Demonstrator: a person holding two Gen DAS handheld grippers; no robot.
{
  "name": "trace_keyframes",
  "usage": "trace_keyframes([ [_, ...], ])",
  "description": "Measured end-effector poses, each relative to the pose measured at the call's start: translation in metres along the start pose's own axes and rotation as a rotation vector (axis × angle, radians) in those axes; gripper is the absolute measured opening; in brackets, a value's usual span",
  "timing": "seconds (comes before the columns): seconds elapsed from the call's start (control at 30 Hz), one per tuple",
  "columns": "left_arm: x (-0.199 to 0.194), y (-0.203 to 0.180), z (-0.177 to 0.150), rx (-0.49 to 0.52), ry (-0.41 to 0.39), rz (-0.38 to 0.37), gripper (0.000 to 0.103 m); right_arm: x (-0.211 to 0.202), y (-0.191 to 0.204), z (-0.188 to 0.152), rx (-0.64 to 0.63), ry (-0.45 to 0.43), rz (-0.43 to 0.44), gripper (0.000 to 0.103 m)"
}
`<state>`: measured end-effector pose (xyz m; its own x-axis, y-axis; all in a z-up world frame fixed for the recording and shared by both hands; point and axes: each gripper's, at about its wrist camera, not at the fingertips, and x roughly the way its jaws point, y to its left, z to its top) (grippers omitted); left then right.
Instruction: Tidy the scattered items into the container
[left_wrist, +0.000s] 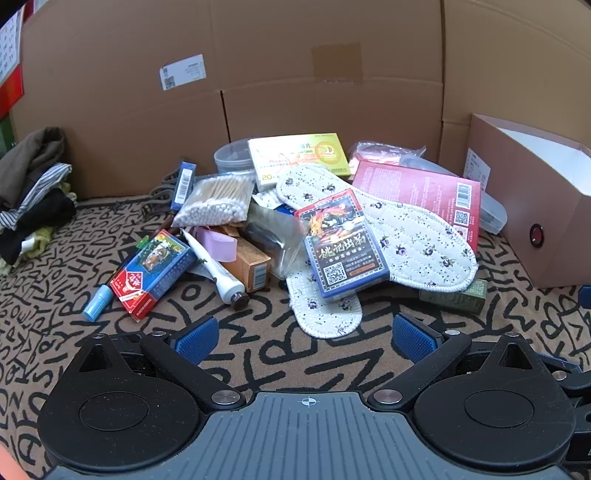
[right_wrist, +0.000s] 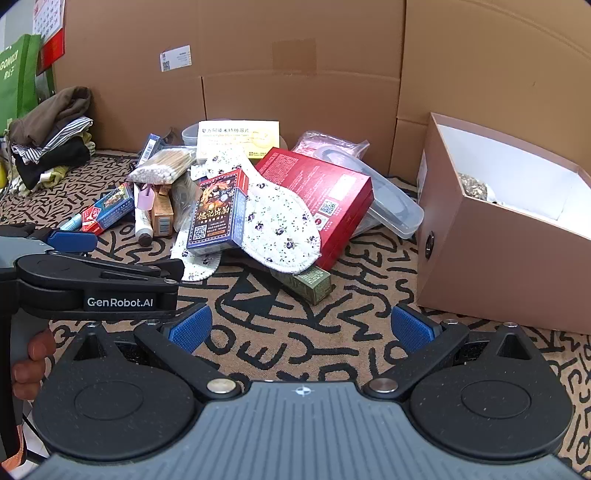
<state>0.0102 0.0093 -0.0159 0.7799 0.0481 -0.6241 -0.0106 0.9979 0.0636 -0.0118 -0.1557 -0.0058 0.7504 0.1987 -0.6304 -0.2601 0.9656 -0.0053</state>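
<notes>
Both the left gripper (left_wrist: 302, 338) and right gripper (right_wrist: 301, 326) gape empty, short of the pile; the card box (left_wrist: 341, 243) overlaps a floral insole (left_wrist: 402, 236), and the brown box (right_wrist: 517, 236) is cut off right.

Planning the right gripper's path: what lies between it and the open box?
Only bare patterned cloth lies between the right gripper and the open box, seen in the right wrist view.

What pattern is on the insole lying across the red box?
White quilted fabric with small purple flowers, on the insole over the red box; clearest in the left wrist view.
</notes>
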Motion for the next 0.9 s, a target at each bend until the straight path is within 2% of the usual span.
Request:
trace_keyframes([
  [0.9,0.031,0.008,0.004,-0.011,0.04,-0.009,0.103,0.036,-0.009,0.002,0.014,0.054,0.022,0.102],
])
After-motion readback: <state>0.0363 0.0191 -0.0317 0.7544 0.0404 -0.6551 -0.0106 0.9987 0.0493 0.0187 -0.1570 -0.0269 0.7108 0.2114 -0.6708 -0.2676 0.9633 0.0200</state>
